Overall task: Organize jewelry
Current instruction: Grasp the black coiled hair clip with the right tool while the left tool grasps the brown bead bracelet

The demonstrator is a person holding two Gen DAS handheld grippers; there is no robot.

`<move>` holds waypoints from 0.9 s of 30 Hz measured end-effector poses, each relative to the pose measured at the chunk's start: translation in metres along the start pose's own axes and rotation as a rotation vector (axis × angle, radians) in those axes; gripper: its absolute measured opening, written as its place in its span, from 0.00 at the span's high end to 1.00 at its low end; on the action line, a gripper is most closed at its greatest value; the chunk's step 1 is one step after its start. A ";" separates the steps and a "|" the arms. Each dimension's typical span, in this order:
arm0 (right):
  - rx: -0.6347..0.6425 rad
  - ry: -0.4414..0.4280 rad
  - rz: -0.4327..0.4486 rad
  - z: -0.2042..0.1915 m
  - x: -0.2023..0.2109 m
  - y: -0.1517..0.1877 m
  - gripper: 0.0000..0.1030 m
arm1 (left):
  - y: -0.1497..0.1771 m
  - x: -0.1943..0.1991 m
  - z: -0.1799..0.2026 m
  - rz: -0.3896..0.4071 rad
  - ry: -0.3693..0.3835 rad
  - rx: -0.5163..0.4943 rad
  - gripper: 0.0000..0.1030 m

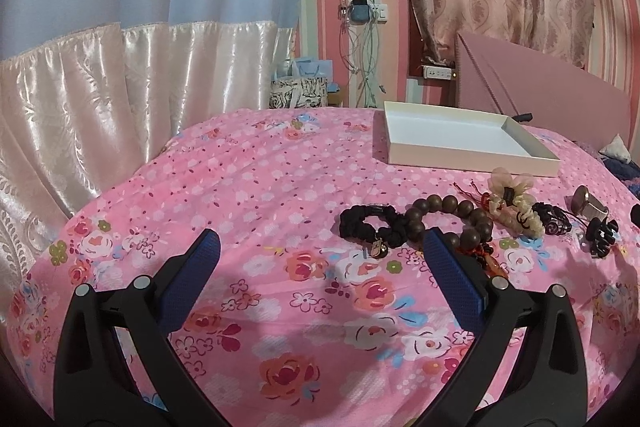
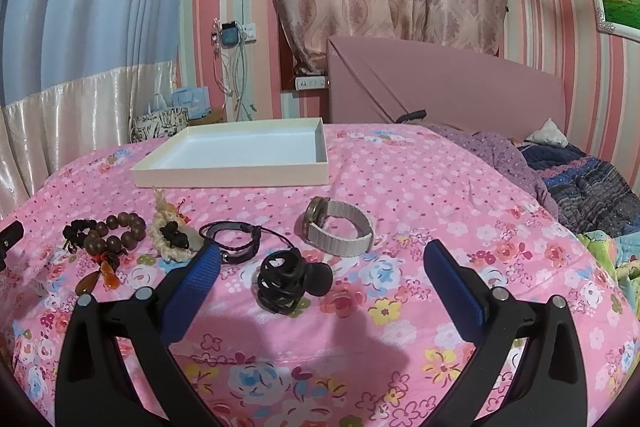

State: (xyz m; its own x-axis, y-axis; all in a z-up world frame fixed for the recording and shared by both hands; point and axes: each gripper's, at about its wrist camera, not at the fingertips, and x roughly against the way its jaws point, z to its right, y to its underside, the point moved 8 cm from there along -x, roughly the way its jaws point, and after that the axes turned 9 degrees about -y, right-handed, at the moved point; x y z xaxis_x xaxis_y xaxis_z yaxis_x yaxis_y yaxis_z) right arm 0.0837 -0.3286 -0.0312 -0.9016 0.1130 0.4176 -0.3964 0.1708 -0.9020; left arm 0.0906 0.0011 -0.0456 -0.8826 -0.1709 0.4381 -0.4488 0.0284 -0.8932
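An empty white tray (image 1: pixel 472 157) (image 2: pixel 224 177) lies on the pink floral bedspread. In front of it runs a row of jewelry: a black scrunchie (image 1: pixel 370 223) (image 2: pixel 76 231), a brown wooden bead bracelet (image 1: pixel 452 217) (image 2: pixel 120 231), a cream scrunchie (image 1: pixel 516 207) (image 2: pixel 172 247), a black braided bracelet (image 2: pixel 234 241), a black hair tie bundle (image 2: pixel 286 281) and a watch with a pale strap (image 2: pixel 340 227). My left gripper (image 1: pixel 322 247) hangs open just short of the black scrunchie. My right gripper (image 2: pixel 322 259) is open, with the black bundle lying between its fingers.
A pink headboard (image 2: pixel 440 87) and a rumpled dark blanket (image 2: pixel 592 187) lie at the right. Curtains, a wall socket with cables (image 2: pixel 232 39) and bags (image 1: pixel 300 91) stand beyond the bed's far edge. Bare bedspread (image 1: pixel 240 187) stretches left of the jewelry.
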 end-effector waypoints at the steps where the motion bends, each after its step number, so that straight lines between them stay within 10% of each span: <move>1: 0.000 -0.003 -0.011 0.000 -0.002 0.001 0.02 | 0.000 -0.002 0.001 -0.007 0.001 -0.002 0.03; 13: 0.041 -0.035 -0.218 -0.012 -0.042 0.017 0.03 | 0.011 -0.024 0.022 -0.149 0.068 -0.029 0.03; 21: -0.013 -0.084 -0.348 -0.010 -0.075 0.028 0.45 | 0.010 -0.035 0.049 -0.206 0.119 -0.058 0.03; 27: -0.014 -0.108 -0.335 -0.003 -0.082 0.021 0.45 | 0.006 -0.043 0.056 -0.205 0.122 -0.074 0.03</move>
State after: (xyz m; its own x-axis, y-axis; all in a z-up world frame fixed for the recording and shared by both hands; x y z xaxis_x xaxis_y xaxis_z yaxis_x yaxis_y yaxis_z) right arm 0.1499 -0.3309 -0.0844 -0.7353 -0.0553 0.6755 -0.6715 0.1946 -0.7150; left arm 0.1338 -0.0461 -0.0751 -0.7801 -0.0606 0.6227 -0.6256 0.0780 -0.7762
